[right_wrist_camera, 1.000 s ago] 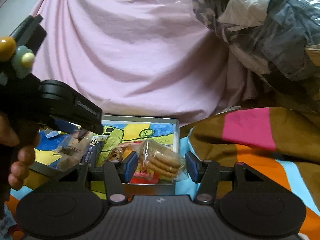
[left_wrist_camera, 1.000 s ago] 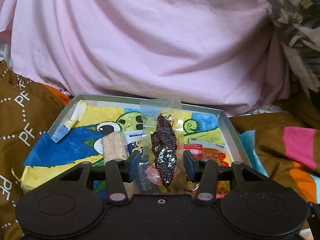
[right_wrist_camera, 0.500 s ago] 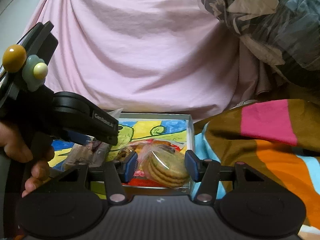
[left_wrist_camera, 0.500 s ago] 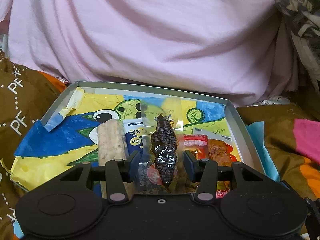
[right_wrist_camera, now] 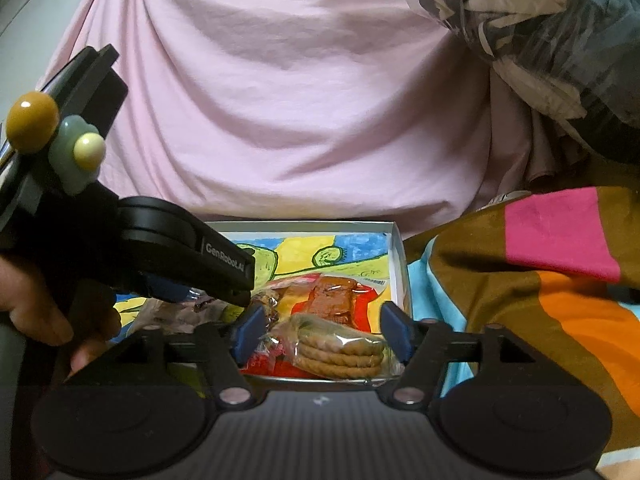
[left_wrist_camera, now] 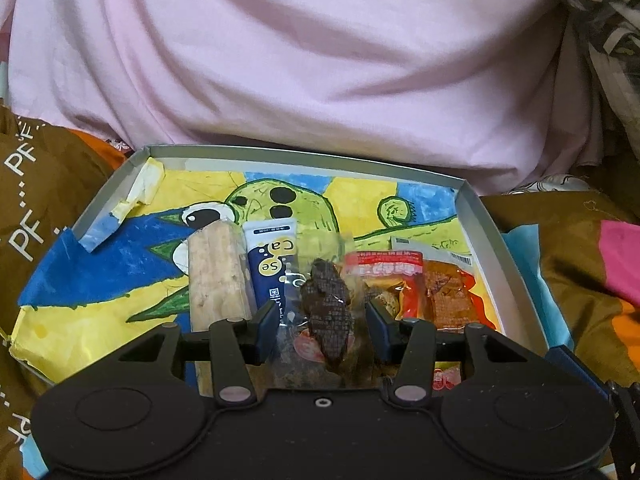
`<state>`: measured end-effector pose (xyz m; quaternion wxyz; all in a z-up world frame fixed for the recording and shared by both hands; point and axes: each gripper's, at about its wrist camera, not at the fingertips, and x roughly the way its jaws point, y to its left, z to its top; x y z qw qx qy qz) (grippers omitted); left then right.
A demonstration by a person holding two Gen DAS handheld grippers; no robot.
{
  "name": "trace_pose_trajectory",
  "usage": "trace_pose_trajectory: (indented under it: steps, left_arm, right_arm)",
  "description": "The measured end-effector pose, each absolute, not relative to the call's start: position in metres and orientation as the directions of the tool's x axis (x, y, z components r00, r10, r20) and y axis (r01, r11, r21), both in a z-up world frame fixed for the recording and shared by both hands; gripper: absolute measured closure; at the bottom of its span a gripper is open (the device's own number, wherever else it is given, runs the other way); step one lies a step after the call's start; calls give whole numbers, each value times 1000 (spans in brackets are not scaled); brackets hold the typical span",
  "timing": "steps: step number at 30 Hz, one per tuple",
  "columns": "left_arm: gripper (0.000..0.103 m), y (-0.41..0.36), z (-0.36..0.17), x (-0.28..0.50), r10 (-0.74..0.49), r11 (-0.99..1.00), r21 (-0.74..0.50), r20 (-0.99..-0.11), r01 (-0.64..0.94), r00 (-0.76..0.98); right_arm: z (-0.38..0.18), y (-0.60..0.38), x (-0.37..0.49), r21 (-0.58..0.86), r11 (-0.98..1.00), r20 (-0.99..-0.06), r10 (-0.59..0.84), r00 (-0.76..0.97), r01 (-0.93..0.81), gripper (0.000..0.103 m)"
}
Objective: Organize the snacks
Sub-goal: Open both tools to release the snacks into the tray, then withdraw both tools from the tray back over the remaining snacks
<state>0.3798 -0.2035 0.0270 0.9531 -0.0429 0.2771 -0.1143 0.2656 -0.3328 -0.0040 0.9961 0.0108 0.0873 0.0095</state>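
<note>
**Two snacks going into the painted box**

The left gripper (left_wrist_camera: 322,322) held a dark snack in a clear wrapper (left_wrist_camera: 326,308) low over the box (left_wrist_camera: 492,236), likely to lay it beside the pale bar (left_wrist_camera: 216,276) and the red packet (left_wrist_camera: 436,288). The right gripper (right_wrist_camera: 320,334) was opening, its pads off the cookie pack (right_wrist_camera: 340,346), which sat at the box's near edge. The box lay on a brown striped blanket (right_wrist_camera: 520,280), with pink cloth (left_wrist_camera: 320,60) behind.

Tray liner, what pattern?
Hand-painted cartoon on the tray liner: blue, yellow and green, spotted green creature. Best in the left wrist view.
</note>
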Motion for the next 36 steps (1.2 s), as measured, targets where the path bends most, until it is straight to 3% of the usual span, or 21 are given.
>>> trace_pose_trajectory:
  steps: [7,11,14,25,36]
  left_arm:
    - [42,-198,35,374,-245,969,-153,-504,193,828]
    - [27,-194,42,368,-241,970,-154,-493,189,836]
    - [23,-190,48,361,-244,969,-156,-482,191,842]
    - [4,-166,72,324,-232,969,-184,-432,167,872]
    - [1,-132,87,279,-218,968,-210,-407,141,887]
  right_arm:
    - [-2,-333,262,28,1000,-176,6,984,-1,16]
    - [2,-331,257,18,1000,-162,-4,987,7,8]
    - [7,-330,251,15,1000,-149,-11,989,13,4]
    - [27,-333,214,10,997,-115,-70,991,71,0]
    - [44,-325,174,-37,996,-77,-89,993,86,0]
